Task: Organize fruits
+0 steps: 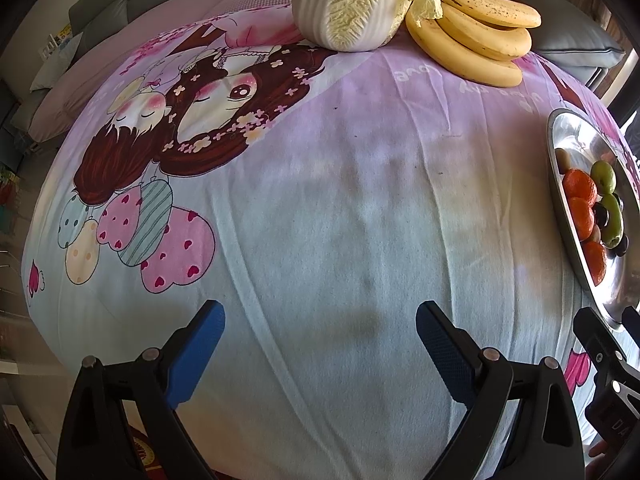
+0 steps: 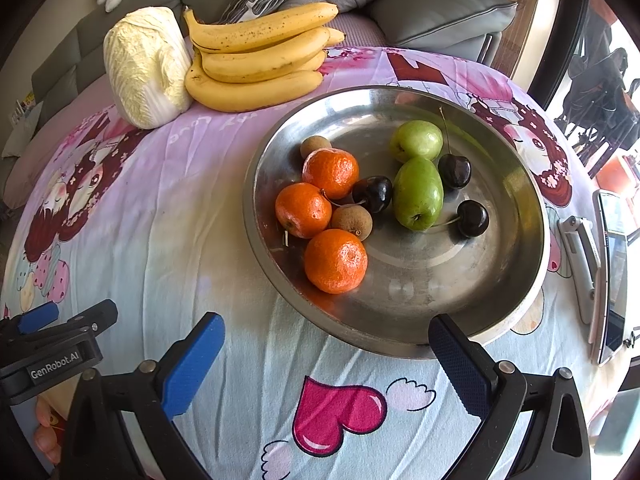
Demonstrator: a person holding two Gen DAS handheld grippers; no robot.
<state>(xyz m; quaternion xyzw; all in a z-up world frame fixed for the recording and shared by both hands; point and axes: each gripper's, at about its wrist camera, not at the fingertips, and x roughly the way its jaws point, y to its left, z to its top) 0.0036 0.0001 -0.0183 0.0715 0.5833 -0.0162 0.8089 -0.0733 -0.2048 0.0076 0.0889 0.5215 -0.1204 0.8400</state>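
Left gripper [image 1: 320,344] agape, empty; right gripper [image 2: 326,354] likewise.

3 oranges [image 2: 335,261], 2 green fruits [image 2: 418,194], 3 cherries [image 2: 473,218], 2 longans [image 2: 352,221].

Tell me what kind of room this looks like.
Probably a home living room. A grey cushioned sofa sits right behind the table, which is draped in a pastel cartoon-print cloth, and a round steel tray of small fruit sits beside a bunch of yellow bananas.
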